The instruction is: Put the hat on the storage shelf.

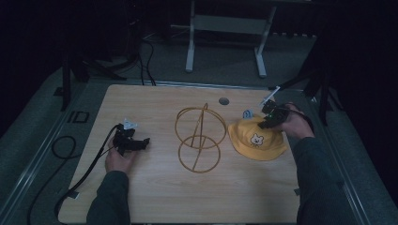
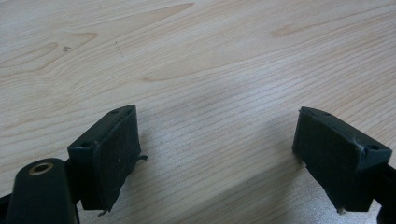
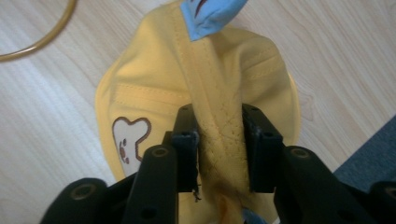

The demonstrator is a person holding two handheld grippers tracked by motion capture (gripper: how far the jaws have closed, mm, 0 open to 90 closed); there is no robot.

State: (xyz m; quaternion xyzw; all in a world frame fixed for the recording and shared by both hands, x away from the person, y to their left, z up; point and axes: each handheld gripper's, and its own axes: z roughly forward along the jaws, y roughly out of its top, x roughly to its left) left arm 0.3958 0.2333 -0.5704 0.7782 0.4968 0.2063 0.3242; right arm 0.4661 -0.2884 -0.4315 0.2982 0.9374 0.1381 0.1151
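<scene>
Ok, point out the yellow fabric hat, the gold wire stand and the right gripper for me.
yellow fabric hat (image 1: 257, 140), high view, on the crown by the bear patch.
gold wire stand (image 1: 199, 152), high view, on the lower ring.
right gripper (image 3: 218, 149), right gripper view, between the jaws pinching the hat's fold.

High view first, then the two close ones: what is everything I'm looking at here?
Table: one, light wood, fills the middle of the high view.
Hat: one, yellow, small bear face on it, at the table's right; a fold of it is pinched between the right gripper's fingers.
Blue tag: one, on the hat's far edge.
Wire stand: one, gold hoops, table's centre, beside the hat.
Round hole: one, grey, near the table's far edge.
Metal frame: one, pale grey, on the floor beyond the table.
Left gripper: one, black, fingers wide apart over bare wood, holding nothing.
Right gripper: one, black, closed on the hat.
</scene>
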